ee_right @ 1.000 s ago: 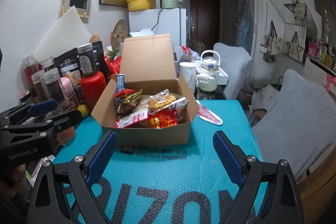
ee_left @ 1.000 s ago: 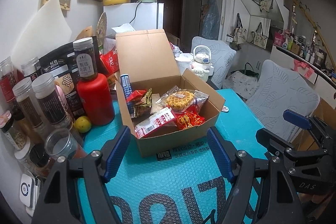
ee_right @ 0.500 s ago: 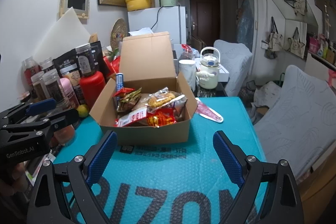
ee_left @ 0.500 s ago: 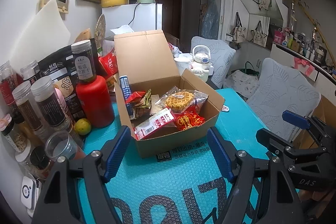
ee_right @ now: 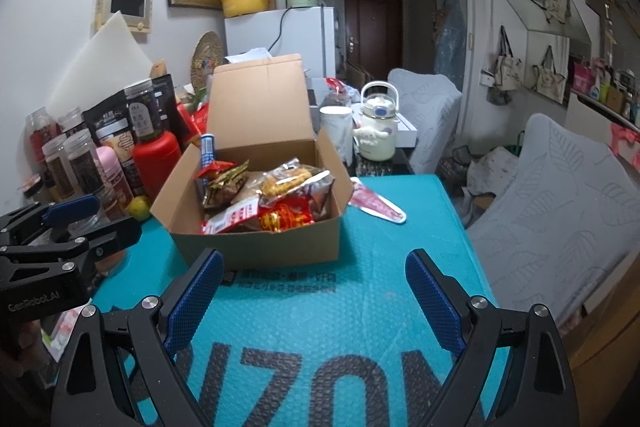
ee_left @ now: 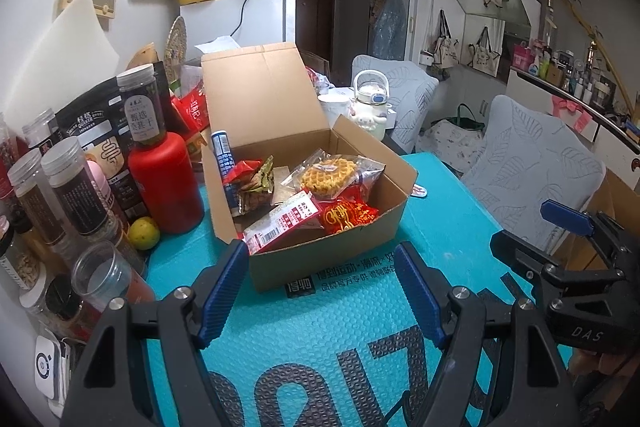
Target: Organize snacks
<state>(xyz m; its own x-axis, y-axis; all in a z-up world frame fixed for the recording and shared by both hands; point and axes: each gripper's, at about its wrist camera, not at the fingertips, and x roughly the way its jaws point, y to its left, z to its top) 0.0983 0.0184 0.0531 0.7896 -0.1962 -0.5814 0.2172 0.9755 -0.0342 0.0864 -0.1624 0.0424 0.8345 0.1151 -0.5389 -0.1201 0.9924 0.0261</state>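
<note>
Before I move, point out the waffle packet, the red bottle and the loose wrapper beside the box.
waffle packet [ee_left: 329, 173], left wrist view, on the waffle itself.
red bottle [ee_left: 166, 183], left wrist view, mid body.
loose wrapper [ee_right: 374, 203], right wrist view, middle of the foil.

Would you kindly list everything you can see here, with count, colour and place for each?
cardboard box: one, brown, lid up, on the mat
snack packets: several, red, clear and green, inside the box
blue tube: one, blue and white, upright in the box's left corner
loose packet: one, red and silver, on the mat right of the box
mat: one, teal, covering the table
red bottle: one, left of the box
jars: several, clear with dark contents, far left
citrus fruit: one, yellow-green, by the red bottle
kettle-shaped jug: one, cream, behind the box
left tongs: black with blue pads, open, empty
right tongs: black with blue pads, open, empty
</note>
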